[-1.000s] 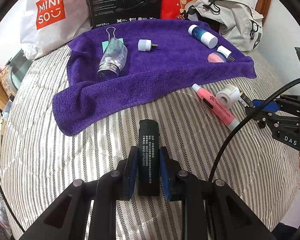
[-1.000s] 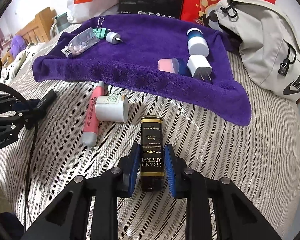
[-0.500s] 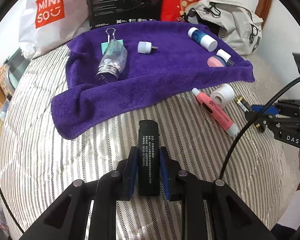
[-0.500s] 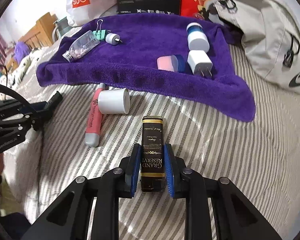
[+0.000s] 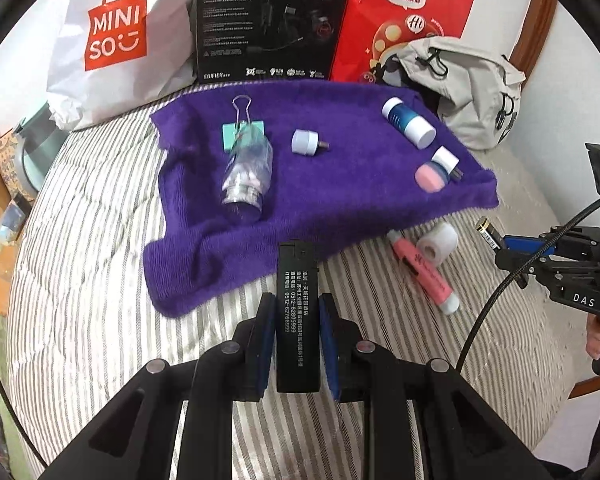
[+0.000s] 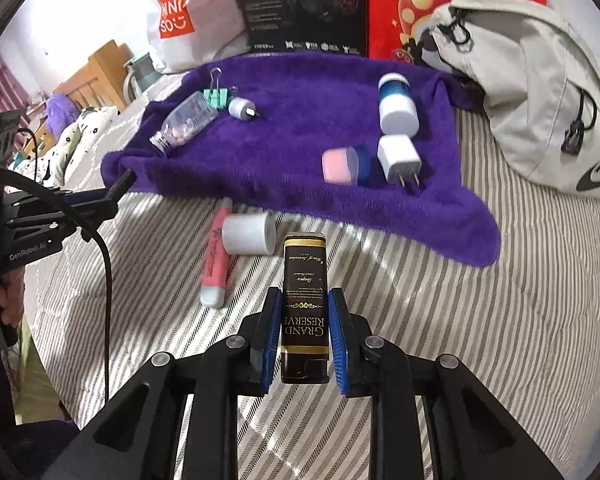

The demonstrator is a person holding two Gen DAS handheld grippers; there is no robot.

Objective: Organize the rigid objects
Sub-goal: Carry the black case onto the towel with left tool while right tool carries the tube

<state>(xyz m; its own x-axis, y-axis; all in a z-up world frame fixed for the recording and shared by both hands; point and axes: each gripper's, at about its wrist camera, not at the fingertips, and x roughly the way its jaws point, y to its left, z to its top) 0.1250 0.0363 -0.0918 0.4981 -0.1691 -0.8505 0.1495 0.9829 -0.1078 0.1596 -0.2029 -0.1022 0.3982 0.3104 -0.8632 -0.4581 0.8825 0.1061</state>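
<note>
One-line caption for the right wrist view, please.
Right gripper jaws clamp a black Grand Reserve lighter above the striped bed, short of the purple towel.

Both your grippers are matte black plastic: forked frames with triangular cut-outs and round silver screw heads at the joints. Left gripper (image 5: 294, 344) has blue pads on its fingers (image 5: 265, 340); right gripper (image 6: 305, 336) the same, ribbed blue on its fingers (image 6: 339, 340). A black cable (image 5: 496, 292) loops past each. Side markings in white: "DAS" on the right unit, "GenRobot.AI" on the left. No sleeves visible.
</note>
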